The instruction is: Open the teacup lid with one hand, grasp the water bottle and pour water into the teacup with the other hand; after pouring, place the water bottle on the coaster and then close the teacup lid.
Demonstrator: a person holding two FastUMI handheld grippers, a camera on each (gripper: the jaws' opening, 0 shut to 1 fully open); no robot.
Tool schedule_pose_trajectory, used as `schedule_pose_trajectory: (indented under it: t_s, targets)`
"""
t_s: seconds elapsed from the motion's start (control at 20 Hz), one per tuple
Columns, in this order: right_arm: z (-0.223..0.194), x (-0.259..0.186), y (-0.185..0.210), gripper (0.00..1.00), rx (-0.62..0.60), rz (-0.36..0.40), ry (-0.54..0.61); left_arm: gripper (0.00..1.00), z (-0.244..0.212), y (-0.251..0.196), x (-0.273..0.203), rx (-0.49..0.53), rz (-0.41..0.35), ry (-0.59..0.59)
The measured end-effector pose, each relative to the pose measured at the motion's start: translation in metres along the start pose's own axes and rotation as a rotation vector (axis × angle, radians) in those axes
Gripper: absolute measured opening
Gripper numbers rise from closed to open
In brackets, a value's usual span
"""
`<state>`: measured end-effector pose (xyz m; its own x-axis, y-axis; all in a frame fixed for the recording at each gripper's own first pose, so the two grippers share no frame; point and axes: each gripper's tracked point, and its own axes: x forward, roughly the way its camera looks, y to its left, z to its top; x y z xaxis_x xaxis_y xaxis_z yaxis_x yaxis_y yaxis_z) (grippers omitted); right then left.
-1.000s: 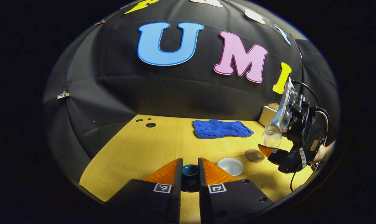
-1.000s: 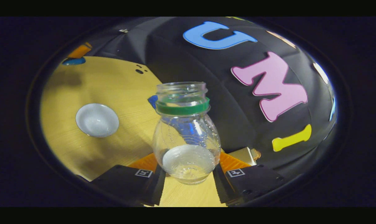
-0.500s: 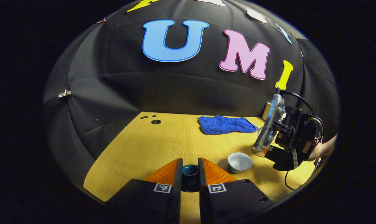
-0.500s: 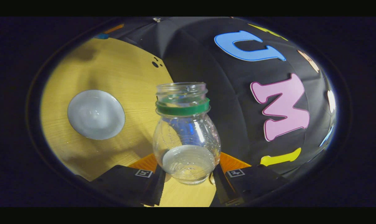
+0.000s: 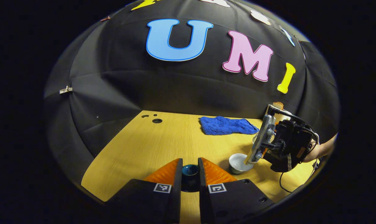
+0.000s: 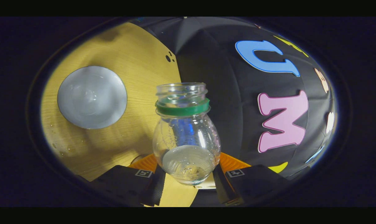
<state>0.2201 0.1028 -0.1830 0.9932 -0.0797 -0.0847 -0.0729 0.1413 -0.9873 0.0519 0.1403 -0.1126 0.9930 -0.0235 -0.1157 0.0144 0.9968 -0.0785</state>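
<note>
My left gripper (image 5: 190, 161) is shut on the small dark blue teacup lid (image 5: 190, 170), held low over the table's front edge. The white teacup (image 5: 238, 162) stands open just to its right. My right gripper (image 5: 270, 149) hovers over the cup's far right rim, tipped toward it. In the right gripper view my right gripper (image 6: 188, 163) is shut on a clear water bottle (image 6: 186, 133) with a green neck ring and no cap. A little water lies in the bottle. The teacup (image 6: 92, 97) appears from above, left of the bottle's mouth.
A blue towel (image 5: 227, 125) lies at the back of the wooden table (image 5: 163, 143). A pale box (image 5: 277, 112) stands at the back right, behind the right gripper. Small holes (image 5: 157, 120) mark the table's far left corner. Water drops (image 6: 55, 137) dot the table near the cup.
The right gripper has carried the bottle left and down to the teacup and tipped it further, so the cup has grown in its view. The left gripper has kept still with the lid.
</note>
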Motion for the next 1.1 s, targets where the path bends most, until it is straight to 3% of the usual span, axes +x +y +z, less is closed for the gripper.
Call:
schedule_pose_trajectory:
  t_s: [0.25, 0.3, 0.35, 0.55, 0.6, 1.1]
  targets:
    - [0.009, -0.001, -0.001, 0.71, -0.085, -0.019, -0.037, 0.29, -0.004, 0.001, -0.006, -0.009, 0.001, 0.007]
    - [0.010, 0.003, 0.000, 0.67, -0.101, -0.024, -0.042, 0.29, -0.003, 0.002, -0.007, -0.009, 0.003, 0.007]
    - [0.010, 0.003, -0.001, 0.71, -0.114, -0.028, -0.044, 0.29, -0.004, 0.002, -0.007, -0.009, 0.003, 0.007]
    - [0.007, 0.005, -0.002, 0.71, -0.149, -0.042, -0.048, 0.25, -0.007, 0.002, -0.011, -0.018, 0.002, 0.011]
    - [0.007, 0.005, -0.002, 0.71, -0.160, -0.044, -0.050, 0.29, -0.007, 0.002, -0.011, -0.019, 0.001, 0.012]
    - [0.007, 0.004, -0.002, 0.71, -0.263, -0.065, -0.071, 0.29, -0.014, 0.002, -0.014, 0.001, -0.008, 0.021]
